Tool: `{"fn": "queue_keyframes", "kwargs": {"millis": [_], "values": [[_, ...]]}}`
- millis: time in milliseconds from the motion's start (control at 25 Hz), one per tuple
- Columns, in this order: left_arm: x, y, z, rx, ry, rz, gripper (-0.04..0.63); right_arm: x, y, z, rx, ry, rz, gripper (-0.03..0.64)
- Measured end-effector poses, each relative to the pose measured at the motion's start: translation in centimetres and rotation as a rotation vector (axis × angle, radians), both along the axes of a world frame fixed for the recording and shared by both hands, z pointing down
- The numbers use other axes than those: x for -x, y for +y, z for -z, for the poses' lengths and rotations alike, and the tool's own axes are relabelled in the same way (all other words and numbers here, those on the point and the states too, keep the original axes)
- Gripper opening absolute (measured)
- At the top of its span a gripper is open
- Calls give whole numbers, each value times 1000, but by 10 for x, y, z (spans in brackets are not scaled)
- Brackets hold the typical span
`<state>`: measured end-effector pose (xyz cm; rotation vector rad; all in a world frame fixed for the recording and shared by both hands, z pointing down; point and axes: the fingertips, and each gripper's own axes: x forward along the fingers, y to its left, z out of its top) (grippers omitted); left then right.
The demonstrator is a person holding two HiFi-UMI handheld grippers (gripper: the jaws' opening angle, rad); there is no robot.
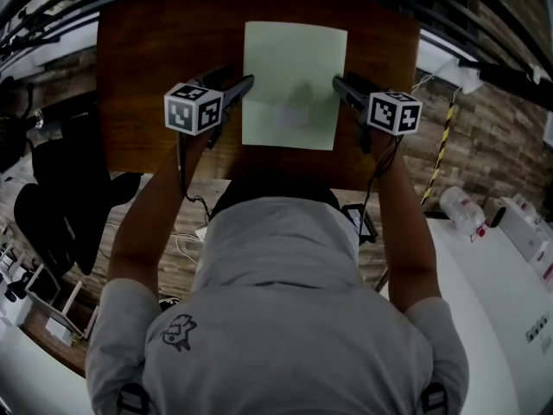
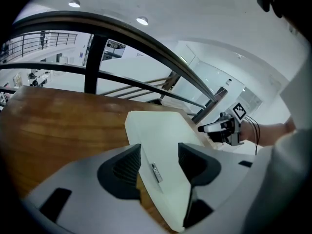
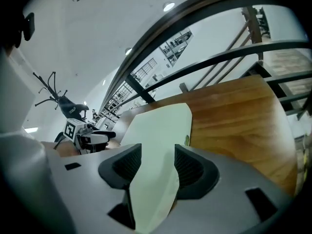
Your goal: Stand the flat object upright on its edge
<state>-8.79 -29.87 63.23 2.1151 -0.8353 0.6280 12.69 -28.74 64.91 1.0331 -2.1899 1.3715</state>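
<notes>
A pale green flat sheet-like object point(image 1: 289, 85) lies flat on the brown wooden table point(image 1: 155, 76), in the middle towards its near edge. My left gripper point(image 1: 244, 85) is at the object's left edge and my right gripper point(image 1: 342, 85) is at its right edge. In the left gripper view the object point(image 2: 161, 130) runs between the jaws of the left gripper point(image 2: 160, 162), which stand apart and do not pinch it. The right gripper view shows the same: the object's edge point(image 3: 161, 130) passes between the spread jaws of the right gripper point(image 3: 158, 162).
The table is small; its near edge is just in front of the person's body. Dark railings run beyond its far side. A black chair point(image 1: 60, 206) stands to the left, a white counter point(image 1: 492, 266) with small items to the right, and a striped pole point(image 1: 441, 145) beside it.
</notes>
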Motion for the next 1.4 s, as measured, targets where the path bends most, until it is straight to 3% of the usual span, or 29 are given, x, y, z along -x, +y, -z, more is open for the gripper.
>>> {"fn": "queue_keyframes", "kwargs": {"millis": [520,1400], "values": [[1,-2,-49,105,-3,10,257,5,-2,-36,97,-35,3,206],[-9,-3,-72,211,38,-14,259,10,-7,-57,180,-88,34,235]]}}
